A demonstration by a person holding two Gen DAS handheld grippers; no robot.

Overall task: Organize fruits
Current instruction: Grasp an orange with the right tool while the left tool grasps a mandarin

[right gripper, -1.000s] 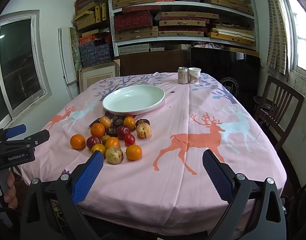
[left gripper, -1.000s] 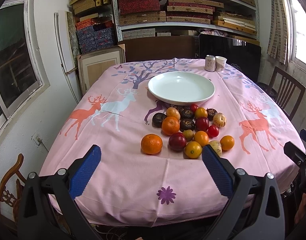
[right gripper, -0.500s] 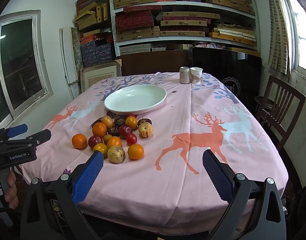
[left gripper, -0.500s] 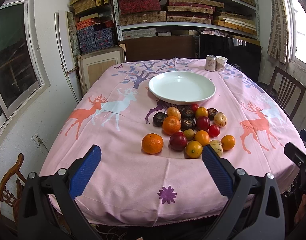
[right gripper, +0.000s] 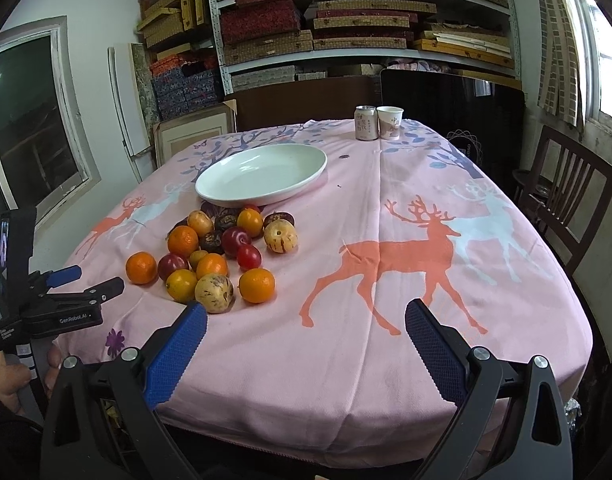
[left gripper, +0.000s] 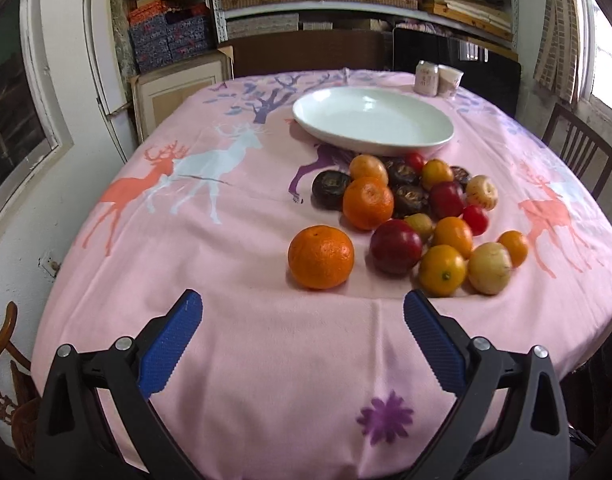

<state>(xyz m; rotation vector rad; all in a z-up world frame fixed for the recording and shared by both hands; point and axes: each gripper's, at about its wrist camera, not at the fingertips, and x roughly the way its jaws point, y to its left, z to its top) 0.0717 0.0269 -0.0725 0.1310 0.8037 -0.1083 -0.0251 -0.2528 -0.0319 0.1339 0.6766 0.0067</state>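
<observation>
Approach step: left tool [left gripper: 302,312], blue pads spread and empty, faces the lone mandarin [left gripper: 321,257] short of the white plate [left gripper: 441,140]; next, straddle and pinch it. Right tool [right gripper: 306,320] is likewise spread.

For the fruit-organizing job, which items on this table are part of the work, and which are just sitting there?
Part of the job:
- pile of oranges, red plums and dark fruits
- lone orange mandarin nearest the open left gripper
- empty white oval plate
- open right gripper

Just lying about:
- metal drink can
- white paper cup
- wooden chair
</observation>
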